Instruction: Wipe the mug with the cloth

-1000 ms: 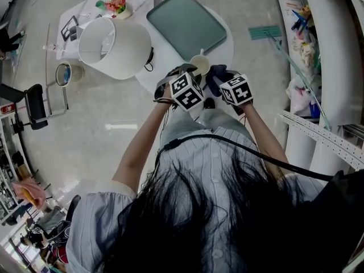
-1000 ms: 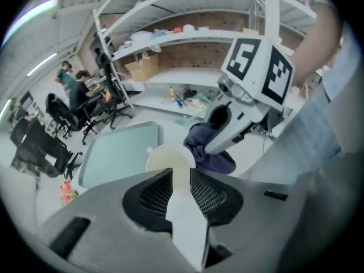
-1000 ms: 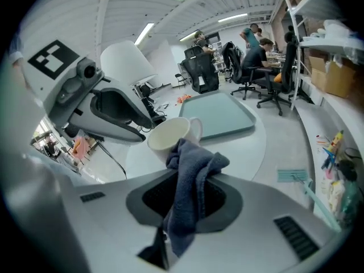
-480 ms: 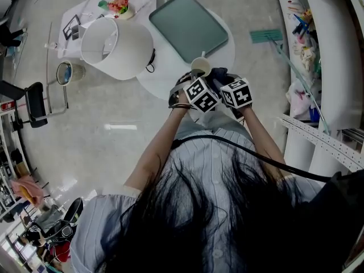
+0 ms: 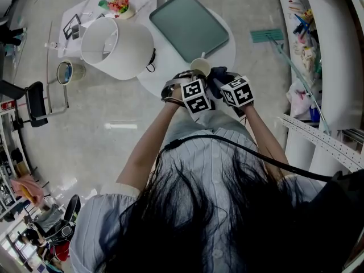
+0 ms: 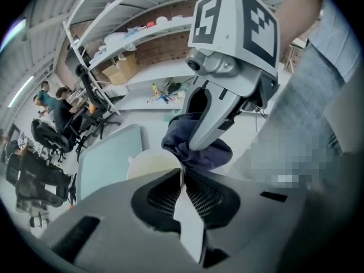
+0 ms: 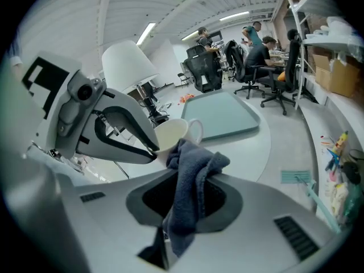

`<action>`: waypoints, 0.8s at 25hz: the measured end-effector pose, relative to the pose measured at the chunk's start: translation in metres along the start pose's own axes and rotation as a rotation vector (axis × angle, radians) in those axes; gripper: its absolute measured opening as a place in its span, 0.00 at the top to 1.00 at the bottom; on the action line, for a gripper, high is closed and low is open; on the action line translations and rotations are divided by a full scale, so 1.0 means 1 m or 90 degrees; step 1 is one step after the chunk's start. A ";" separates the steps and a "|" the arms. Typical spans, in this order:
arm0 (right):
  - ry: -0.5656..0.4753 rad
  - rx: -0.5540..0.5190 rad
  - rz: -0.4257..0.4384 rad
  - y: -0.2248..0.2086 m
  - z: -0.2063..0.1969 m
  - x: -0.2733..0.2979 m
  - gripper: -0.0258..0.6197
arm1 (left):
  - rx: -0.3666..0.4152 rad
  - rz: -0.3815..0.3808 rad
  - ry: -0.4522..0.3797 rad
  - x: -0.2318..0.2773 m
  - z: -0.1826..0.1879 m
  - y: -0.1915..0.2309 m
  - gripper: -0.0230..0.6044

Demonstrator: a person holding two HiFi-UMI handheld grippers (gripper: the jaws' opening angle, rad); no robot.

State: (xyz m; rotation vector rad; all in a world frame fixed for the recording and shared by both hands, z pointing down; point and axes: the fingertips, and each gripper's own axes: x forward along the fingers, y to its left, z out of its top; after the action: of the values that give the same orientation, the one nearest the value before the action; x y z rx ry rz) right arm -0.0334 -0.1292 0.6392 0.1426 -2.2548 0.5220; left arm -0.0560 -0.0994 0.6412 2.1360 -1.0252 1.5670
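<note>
A cream mug (image 5: 199, 66) is over the near edge of the round white table (image 5: 224, 49). My left gripper (image 5: 197, 77) is shut on its rim; the mug wall (image 6: 149, 165) is pinched between the jaws of the left gripper (image 6: 181, 174). My right gripper (image 5: 219, 81) is shut on a dark blue cloth (image 5: 218, 74). That cloth (image 7: 191, 169) bunches up out of the right gripper (image 7: 190, 193) and presses against the side of the mug (image 7: 172, 134) below its handle. The cloth (image 6: 200, 150) touches the mug on its right.
A green tray (image 5: 187, 23) lies on the table beyond the mug. A big white lampshade (image 5: 116, 47) stands to the left. White shelving (image 5: 318, 67) runs along the right. Office chairs (image 7: 207, 70) and seated people are far behind.
My left gripper has shifted a little to the right, nearer the right gripper, still holding the mug. The cloth stays against the mug.
</note>
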 end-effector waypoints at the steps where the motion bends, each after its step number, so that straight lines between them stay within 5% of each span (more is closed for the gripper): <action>1: 0.002 -0.006 0.002 0.000 0.001 0.000 0.83 | 0.017 -0.012 -0.001 -0.001 -0.002 -0.001 0.90; 9: 0.030 -0.082 0.015 -0.001 0.013 0.005 0.83 | 0.194 -0.097 0.028 -0.009 -0.022 -0.007 0.90; 14: 0.066 -0.159 0.026 -0.001 0.023 0.010 0.83 | 0.339 -0.107 0.077 -0.013 -0.036 -0.006 0.90; 20: 0.108 -0.264 0.023 -0.004 0.038 0.011 0.83 | 0.395 -0.120 0.085 -0.013 -0.038 -0.005 0.90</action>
State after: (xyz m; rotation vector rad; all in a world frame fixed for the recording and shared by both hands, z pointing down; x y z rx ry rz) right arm -0.0661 -0.1480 0.6264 -0.1485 -2.1504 0.0725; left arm -0.0810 -0.0675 0.6441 2.3602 -0.2930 2.0863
